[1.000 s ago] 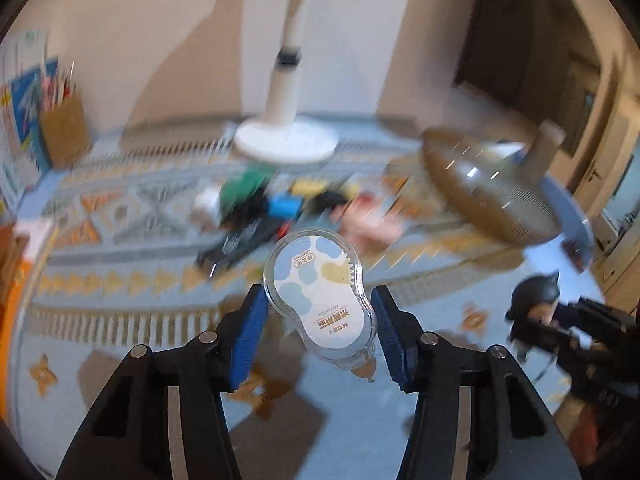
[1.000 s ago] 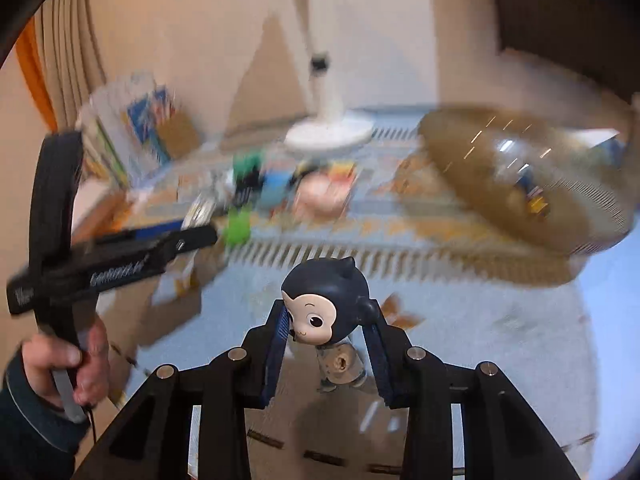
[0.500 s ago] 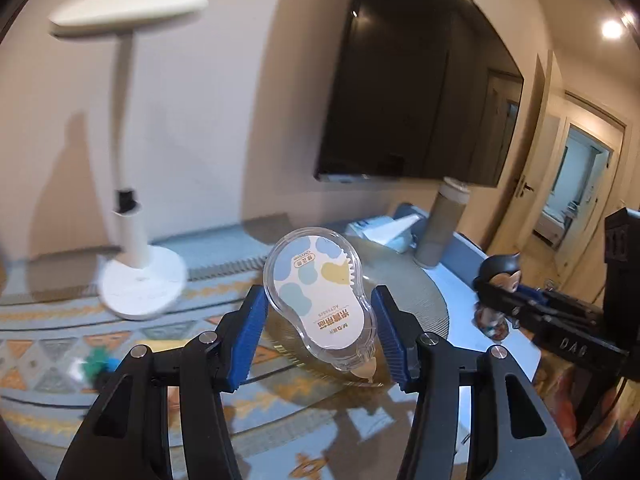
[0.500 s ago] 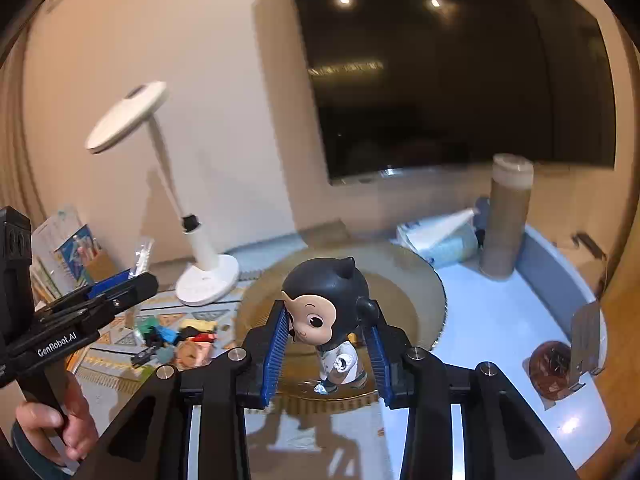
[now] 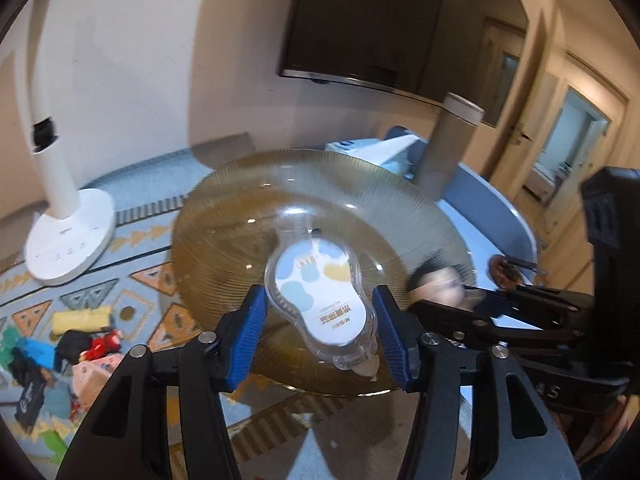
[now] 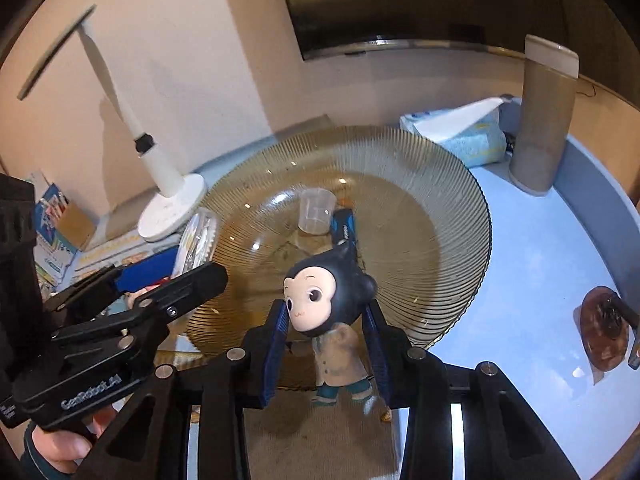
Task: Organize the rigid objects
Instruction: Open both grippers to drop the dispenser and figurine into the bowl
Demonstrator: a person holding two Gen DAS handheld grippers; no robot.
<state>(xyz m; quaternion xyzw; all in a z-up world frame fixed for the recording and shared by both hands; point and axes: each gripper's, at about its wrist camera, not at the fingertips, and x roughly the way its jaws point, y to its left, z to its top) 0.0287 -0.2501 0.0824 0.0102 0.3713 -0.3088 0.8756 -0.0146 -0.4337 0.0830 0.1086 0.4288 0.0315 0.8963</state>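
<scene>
Left gripper: you have it angled down over the near edge of the amber glass plate; its jaws are opening, and the blue pads stand clear of the correction tape dispenser between them.
Right gripper: you tilt it down at the plate's near rim; its jaws are easing apart with the monkey figurine between the pads, whether they press on the head you cannot tell.
Your left hand: wrapped around the handle.
Correction tape dispenser: clear pear-shaped shell, white label with blue and yellow blobs, over the plate.
Monkey figurine: dark head, pale face, beige coat, teal legs, tilted.
Plate's contents: a clear plastic cup and a blue object.
</scene>
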